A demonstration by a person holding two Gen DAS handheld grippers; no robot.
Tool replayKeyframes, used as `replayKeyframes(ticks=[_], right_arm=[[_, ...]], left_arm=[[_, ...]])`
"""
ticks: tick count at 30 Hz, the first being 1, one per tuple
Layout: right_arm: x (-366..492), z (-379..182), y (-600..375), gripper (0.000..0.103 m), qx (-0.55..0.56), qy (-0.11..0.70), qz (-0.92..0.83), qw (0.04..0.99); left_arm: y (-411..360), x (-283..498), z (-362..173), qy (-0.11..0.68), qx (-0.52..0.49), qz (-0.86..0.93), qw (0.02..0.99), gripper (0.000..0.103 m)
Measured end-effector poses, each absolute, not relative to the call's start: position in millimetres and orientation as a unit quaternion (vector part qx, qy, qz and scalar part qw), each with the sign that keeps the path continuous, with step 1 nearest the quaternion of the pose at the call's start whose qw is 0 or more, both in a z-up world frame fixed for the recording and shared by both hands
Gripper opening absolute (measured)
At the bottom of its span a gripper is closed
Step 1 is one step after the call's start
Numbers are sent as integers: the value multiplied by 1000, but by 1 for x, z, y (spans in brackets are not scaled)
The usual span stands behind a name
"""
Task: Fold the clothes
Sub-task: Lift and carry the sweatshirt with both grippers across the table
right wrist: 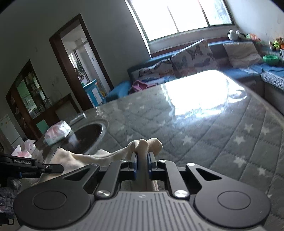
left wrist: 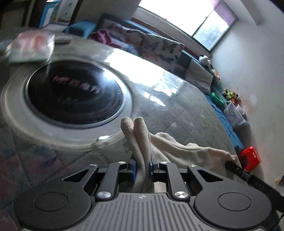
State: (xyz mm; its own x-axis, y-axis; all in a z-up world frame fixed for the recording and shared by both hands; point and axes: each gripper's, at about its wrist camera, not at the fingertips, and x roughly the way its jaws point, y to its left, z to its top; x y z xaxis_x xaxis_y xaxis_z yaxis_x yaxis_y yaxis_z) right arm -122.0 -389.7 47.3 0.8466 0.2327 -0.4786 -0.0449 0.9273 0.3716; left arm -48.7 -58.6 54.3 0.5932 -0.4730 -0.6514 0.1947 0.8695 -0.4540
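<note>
Soft cream garment (left wrist: 140, 142) bunched, pinched between both grippers' fingers; quilted tabletop (right wrist: 204, 135).

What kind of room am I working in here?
Most likely a home living room: a blue corner sofa with butterfly-print cushions under a wide window, and a glass-topped table over grey quilted star-pattern cloth.

White lettering reading "GenRobot.AI" stands on the side of the black metal body of the left gripper (right wrist: 51, 168), seen at the left edge of the right wrist view. Reddish characters sit on the round black glass cooktop disc (left wrist: 74, 92) set into the table (too blurred to read). Nothing else is legible.
</note>
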Motion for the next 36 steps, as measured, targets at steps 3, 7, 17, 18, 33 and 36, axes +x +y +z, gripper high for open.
replayKeyframes(ticks=[3, 7, 17, 18, 33, 36], right_arm=[[-124, 56, -394, 10, 169, 258, 64, 949], [-126, 65, -404, 10, 161, 248, 47, 954], [-130, 80, -442, 10, 150, 225, -9, 963], [-130, 81, -446, 10, 149, 224, -14, 963], [-129, 86, -509, 10, 138, 220, -96, 961], [-124, 87, -519, 10, 135, 221, -106, 960]], left_arm=[[-74, -46, 59, 403, -149, -203, 880, 15], [-97, -40, 62, 401, -129, -220, 880, 15], [-163, -21, 64, 404, -100, -261, 871, 15], [-170, -19, 64, 404, -97, -264, 870, 15], [-259, 10, 64, 414, -81, -308, 853, 15], [-273, 13, 64, 415, -75, -316, 850, 15]])
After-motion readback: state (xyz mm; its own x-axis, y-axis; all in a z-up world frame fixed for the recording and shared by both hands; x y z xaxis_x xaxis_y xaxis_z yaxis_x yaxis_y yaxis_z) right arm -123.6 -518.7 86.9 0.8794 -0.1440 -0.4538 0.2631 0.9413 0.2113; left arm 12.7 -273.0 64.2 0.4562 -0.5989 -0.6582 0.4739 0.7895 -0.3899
